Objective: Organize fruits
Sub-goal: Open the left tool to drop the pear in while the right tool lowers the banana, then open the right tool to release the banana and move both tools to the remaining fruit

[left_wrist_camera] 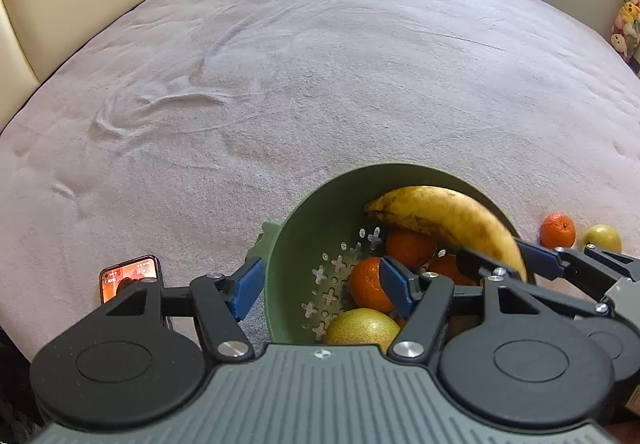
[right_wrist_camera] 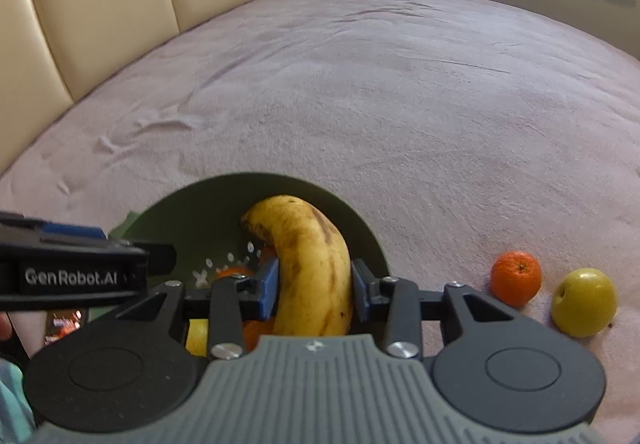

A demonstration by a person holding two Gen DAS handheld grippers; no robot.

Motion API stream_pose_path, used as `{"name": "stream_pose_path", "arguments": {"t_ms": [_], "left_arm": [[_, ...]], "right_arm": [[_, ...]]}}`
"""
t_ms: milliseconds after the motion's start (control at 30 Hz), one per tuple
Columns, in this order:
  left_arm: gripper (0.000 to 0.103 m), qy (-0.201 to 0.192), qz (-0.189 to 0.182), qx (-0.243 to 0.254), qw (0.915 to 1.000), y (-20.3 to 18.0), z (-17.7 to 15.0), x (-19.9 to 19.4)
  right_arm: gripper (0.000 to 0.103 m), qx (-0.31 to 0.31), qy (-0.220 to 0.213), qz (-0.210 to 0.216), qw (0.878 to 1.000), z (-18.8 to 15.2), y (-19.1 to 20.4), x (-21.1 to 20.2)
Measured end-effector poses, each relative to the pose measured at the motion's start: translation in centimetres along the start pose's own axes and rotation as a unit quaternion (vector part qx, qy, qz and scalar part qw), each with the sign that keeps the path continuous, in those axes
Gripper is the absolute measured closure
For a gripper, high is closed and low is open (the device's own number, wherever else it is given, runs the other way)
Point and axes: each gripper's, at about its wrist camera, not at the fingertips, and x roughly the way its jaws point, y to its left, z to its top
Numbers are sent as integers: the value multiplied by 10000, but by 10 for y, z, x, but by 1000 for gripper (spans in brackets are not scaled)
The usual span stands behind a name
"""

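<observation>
Banana (right_wrist_camera: 312,264): clamped between the blue pads of the right tongs (right_wrist_camera: 314,286), hanging over the green colander (left_wrist_camera: 296,228), tip above the fruit inside.
Right tongs: narrowed tight on the banana's middle.
Left tongs (left_wrist_camera: 320,284): spread wide, straddling the colander's near rim, one pad outside the wall, one inside; gripping nothing.
Colander: sitting on the bed (left_wrist_camera: 320,64), holding oranges (left_wrist_camera: 368,284) and a yellow-green pear (left_wrist_camera: 360,326).
Loose fruit: orange (right_wrist_camera: 516,278) and yellow apple (right_wrist_camera: 584,302) side by side on the bed, right of the colander.
Phone (left_wrist_camera: 128,276): lying left of the colander, screen lit.
</observation>
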Motion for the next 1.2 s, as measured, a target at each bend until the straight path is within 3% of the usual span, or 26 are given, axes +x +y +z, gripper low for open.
{"name": "stream_pose_path", "arguments": {"t_ms": [167, 500, 800, 900, 1200], "left_arm": [[26, -36, -24, -8, 10000, 1, 0, -2], [26, -27, -67, 43, 10000, -1, 0, -2], [26, -81, -118, 110, 9998, -7, 0, -6], [26, -145, -172, 188, 9996, -13, 0, -10], [26, -624, -612, 450, 9952, -36, -2, -27]], "right_arm": [[69, -169, 332, -191, 9991, -3, 0, 8], [71, -462, 234, -390, 9979, 5, -3, 1], [63, -475, 21, -353, 9982, 5, -12, -31], [57, -464, -63, -356, 9983, 5, -16, -43], [46, -317, -433, -629, 9966, -5, -43, -95]]}}
